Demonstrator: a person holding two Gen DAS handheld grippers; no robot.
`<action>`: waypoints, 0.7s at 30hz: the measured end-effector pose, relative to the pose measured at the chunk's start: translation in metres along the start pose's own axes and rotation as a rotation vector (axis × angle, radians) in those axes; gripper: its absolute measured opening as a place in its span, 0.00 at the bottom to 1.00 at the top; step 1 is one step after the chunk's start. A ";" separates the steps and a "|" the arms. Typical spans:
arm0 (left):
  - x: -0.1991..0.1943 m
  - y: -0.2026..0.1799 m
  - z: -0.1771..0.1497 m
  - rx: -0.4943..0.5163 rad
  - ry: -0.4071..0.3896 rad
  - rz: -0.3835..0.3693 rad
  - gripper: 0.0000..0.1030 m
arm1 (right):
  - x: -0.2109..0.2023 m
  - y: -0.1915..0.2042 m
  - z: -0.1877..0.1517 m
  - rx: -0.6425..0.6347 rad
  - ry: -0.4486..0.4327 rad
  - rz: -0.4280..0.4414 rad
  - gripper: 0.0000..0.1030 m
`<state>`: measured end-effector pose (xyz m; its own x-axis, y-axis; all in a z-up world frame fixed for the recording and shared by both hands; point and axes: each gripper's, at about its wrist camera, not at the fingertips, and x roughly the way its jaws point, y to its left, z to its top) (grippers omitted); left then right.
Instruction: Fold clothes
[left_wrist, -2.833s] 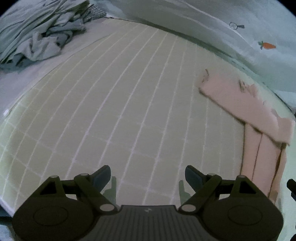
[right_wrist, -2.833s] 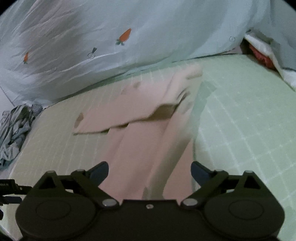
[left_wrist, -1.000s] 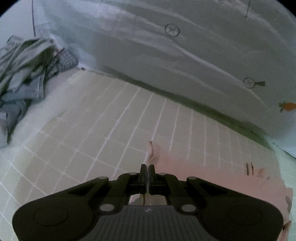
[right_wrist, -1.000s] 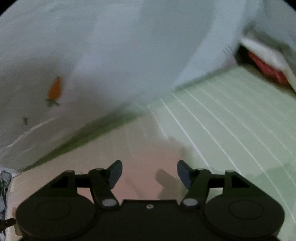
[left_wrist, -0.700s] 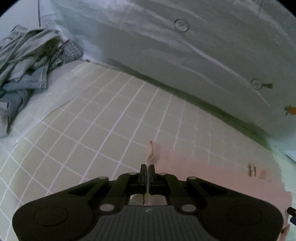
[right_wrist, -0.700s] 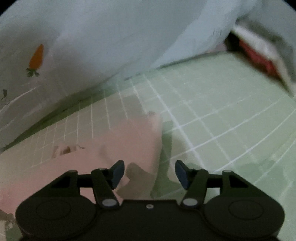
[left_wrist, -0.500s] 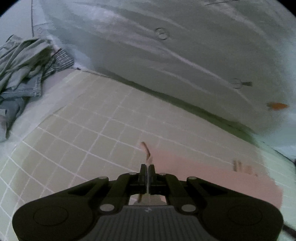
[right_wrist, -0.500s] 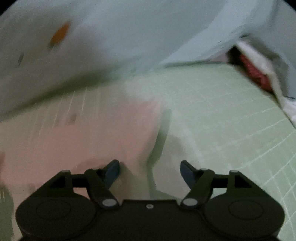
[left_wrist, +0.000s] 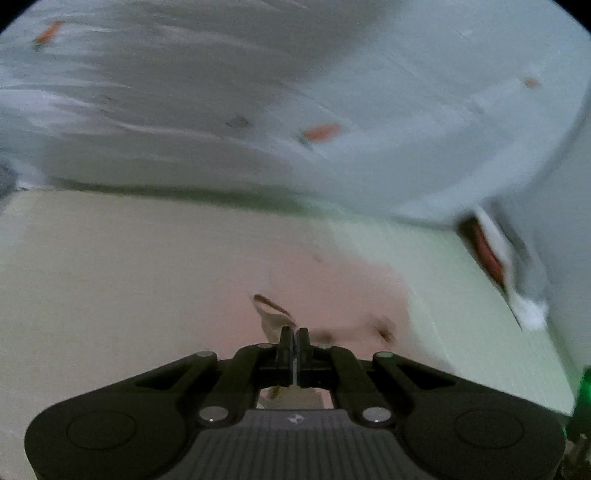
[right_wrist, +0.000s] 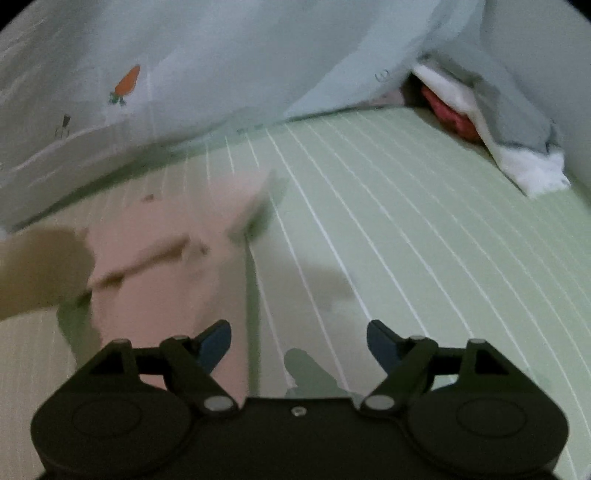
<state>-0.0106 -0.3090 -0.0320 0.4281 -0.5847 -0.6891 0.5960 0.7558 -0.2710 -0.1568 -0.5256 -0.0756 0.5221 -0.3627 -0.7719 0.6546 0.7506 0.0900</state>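
Pink garment (left_wrist: 325, 280) lay limp on the green grid sheet (right_wrist: 406, 229), thin and floppy | left gripper (left_wrist: 293, 338) clamped on its near edge | right gripper (right_wrist: 299, 341) jaws just widening, empty | best pinched at corners.

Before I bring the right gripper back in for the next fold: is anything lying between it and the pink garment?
Nothing visible does. The right gripper, jaws open after just widening, hangs over bare green checked sheet, with the pink garment right beside its left finger. The left gripper is shut on the garment's edge.
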 end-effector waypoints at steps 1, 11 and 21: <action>0.002 -0.009 -0.011 0.006 0.030 -0.013 0.01 | -0.005 -0.004 -0.007 -0.002 0.010 -0.001 0.79; 0.012 -0.056 -0.095 0.012 0.271 -0.017 0.09 | -0.031 -0.039 -0.056 -0.062 0.067 0.032 0.80; -0.027 -0.047 -0.116 -0.051 0.218 0.263 0.81 | -0.043 -0.013 -0.060 -0.160 0.027 0.232 0.82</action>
<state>-0.1291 -0.2945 -0.0786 0.4042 -0.2955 -0.8656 0.4473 0.8894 -0.0947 -0.2203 -0.4868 -0.0816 0.6315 -0.1580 -0.7591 0.4238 0.8902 0.1673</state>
